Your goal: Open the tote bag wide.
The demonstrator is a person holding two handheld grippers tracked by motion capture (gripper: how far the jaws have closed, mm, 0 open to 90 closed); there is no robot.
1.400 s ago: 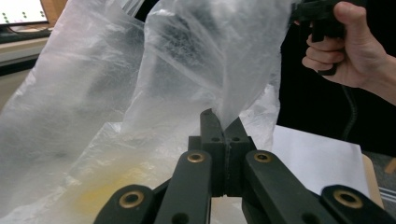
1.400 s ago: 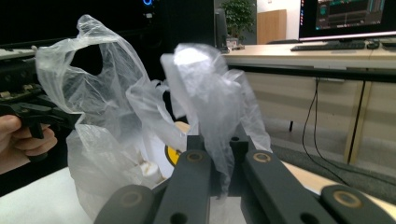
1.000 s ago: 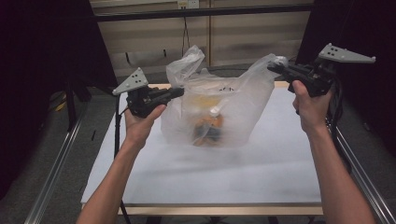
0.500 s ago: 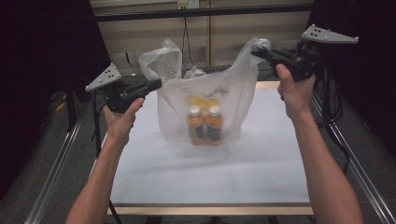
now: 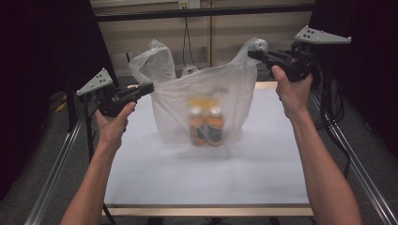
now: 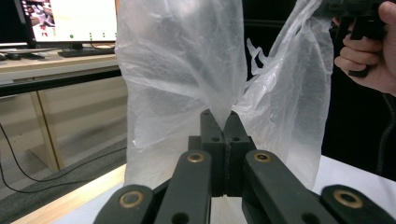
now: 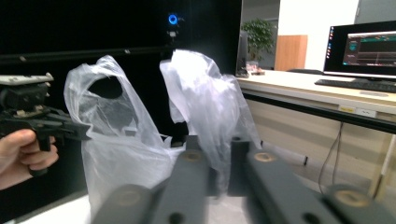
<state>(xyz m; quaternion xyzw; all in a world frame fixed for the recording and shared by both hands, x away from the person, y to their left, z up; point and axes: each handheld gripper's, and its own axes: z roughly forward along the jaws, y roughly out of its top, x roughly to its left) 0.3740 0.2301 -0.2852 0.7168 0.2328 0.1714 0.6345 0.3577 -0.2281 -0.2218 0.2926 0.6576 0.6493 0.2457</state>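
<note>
High view, both grippers pinching plastic bag edges

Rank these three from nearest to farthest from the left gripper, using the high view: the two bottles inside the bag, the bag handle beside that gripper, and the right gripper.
1. Bag handle: up beside the left gripper, just right of its tips.
2. Two bottles: lower, standing inside the plastic bag at table centre.
3. Right gripper: far side, raised, pinching the bag's other handle.

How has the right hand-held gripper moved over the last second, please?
Yes. The right hand-held gripper has risen and moved away from the person, now showing beyond the table's far edge.
</note>
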